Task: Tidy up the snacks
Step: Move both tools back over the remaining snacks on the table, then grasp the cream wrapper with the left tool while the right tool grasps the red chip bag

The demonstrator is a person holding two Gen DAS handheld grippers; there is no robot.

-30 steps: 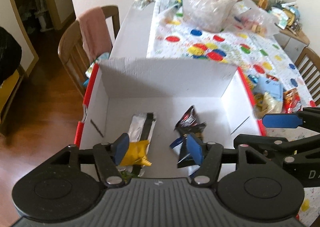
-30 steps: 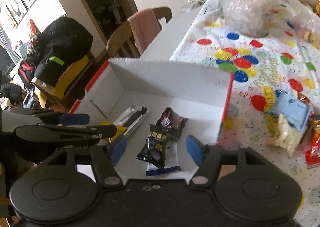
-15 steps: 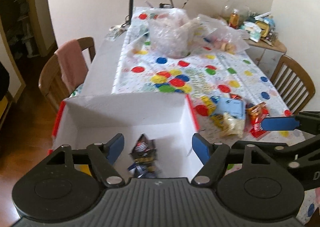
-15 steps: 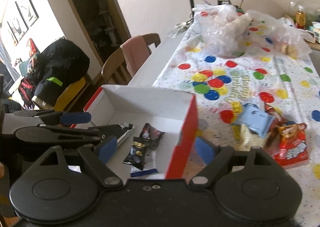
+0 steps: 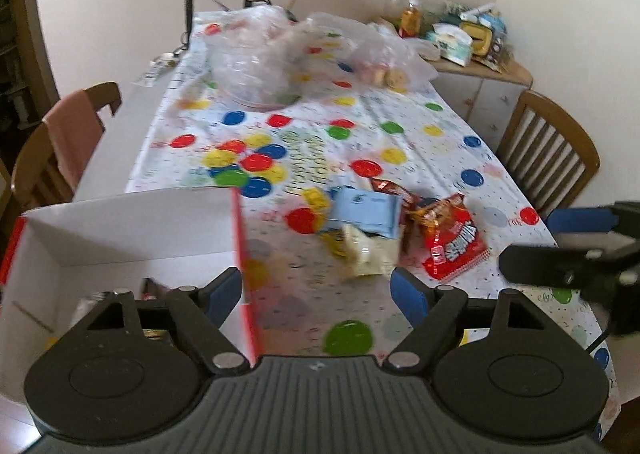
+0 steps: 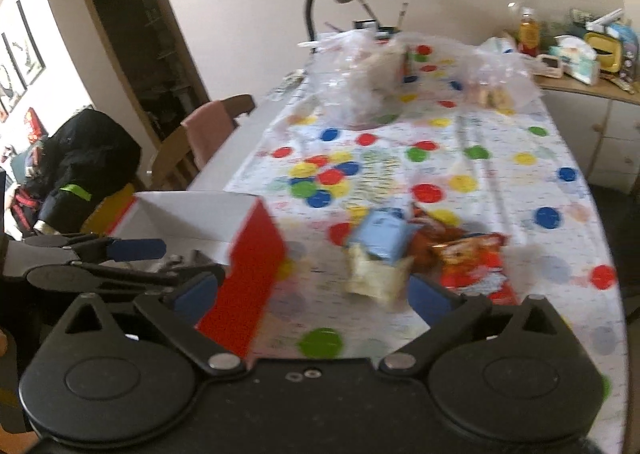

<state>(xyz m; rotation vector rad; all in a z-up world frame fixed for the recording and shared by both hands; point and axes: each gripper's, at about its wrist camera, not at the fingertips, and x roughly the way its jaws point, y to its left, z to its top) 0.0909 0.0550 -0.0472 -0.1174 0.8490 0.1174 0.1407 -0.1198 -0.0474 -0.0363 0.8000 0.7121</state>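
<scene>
Left wrist view: left gripper (image 5: 318,292), jaws opening and empty, hangs over the box's (image 5: 132,230) red right wall (image 5: 242,250); snack pile (image 5: 384,230) lies on bare tablecloth (image 5: 400,134) beyond. Right wrist view: right gripper (image 6: 314,294), tilted downward, jaws opening, empty, points at the snack pile (image 6: 400,250) beside the box (image 6: 192,218).

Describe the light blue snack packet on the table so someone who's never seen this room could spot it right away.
Start at the white cardboard box with red outer sides at the near end of the balloon-print tablecloth. Just to its right lies a small heap of snacks. The flat light blue packet tops its far side, the only blue one, with the red crinkly bag to its right.
</scene>
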